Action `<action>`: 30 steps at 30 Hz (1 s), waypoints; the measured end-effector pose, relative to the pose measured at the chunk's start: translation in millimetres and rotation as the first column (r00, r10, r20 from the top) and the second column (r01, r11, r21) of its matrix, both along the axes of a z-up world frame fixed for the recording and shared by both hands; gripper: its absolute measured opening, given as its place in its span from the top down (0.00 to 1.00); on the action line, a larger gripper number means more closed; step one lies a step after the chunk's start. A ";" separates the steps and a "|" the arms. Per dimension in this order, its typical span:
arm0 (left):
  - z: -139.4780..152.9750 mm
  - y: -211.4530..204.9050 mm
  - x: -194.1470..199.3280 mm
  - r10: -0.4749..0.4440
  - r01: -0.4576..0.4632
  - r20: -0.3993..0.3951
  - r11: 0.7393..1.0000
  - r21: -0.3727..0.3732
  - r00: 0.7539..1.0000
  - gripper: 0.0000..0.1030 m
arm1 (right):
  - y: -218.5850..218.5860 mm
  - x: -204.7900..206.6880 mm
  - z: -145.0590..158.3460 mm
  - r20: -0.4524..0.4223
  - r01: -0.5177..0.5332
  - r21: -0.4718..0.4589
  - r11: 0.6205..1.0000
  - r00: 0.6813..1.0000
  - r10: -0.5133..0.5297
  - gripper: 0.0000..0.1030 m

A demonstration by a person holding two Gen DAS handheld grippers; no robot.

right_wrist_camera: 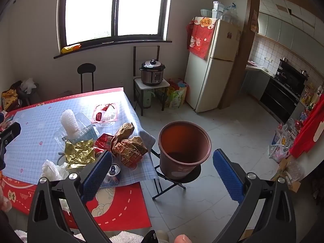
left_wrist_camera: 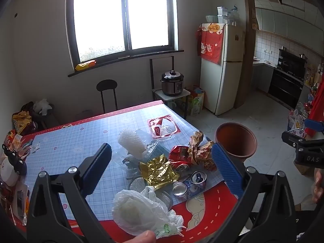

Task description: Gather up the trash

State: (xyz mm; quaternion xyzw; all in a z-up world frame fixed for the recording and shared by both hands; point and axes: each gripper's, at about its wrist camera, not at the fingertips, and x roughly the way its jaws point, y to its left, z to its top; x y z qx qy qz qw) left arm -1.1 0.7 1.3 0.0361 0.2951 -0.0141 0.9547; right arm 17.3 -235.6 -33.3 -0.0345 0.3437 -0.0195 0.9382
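Observation:
A heap of trash lies on the blue checked tablecloth (left_wrist_camera: 66, 141): a white foam net (left_wrist_camera: 131, 141), a gold foil wrapper (left_wrist_camera: 158, 170), a crumpled brown paper bag (left_wrist_camera: 197, 147), crushed cans (left_wrist_camera: 198, 179), a white plastic bag (left_wrist_camera: 139, 212) and a red-and-white tray (left_wrist_camera: 163, 128). My left gripper (left_wrist_camera: 162, 147) hovers open above the heap, touching nothing. My right gripper (right_wrist_camera: 162, 155) hangs open off the table's corner, in front of the brown bin (right_wrist_camera: 184, 141). The bin stands on a black folding stool (right_wrist_camera: 178, 179) and looks empty. Paper bag (right_wrist_camera: 127, 143) and foil (right_wrist_camera: 80, 154) sit left of the right gripper.
A fridge (right_wrist_camera: 210, 64), a pressure cooker (right_wrist_camera: 152, 73) on a small stand and a black chair (left_wrist_camera: 107, 93) stand beyond the table. Bottles and packets crowd the table's left edge (left_wrist_camera: 12, 162). Bags line the floor at right (right_wrist_camera: 283, 141). A red mat (right_wrist_camera: 121, 208) hangs over the table's near edge.

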 end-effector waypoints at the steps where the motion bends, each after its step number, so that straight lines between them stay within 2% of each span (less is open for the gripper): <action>1: 0.2 0.0 -0.1 0.000 0.000 0.001 1.000 0.001 1.000 0.05 | 0.2 0.3 -0.1 0.000 -0.001 0.000 1.000 1.000 0.001 0.05; 30: -1.0 4.1 -5.4 0.004 -0.004 0.001 1.000 0.006 1.000 0.05 | 0.0 -2.1 -0.6 0.004 -0.028 -0.008 1.000 1.000 0.028 0.05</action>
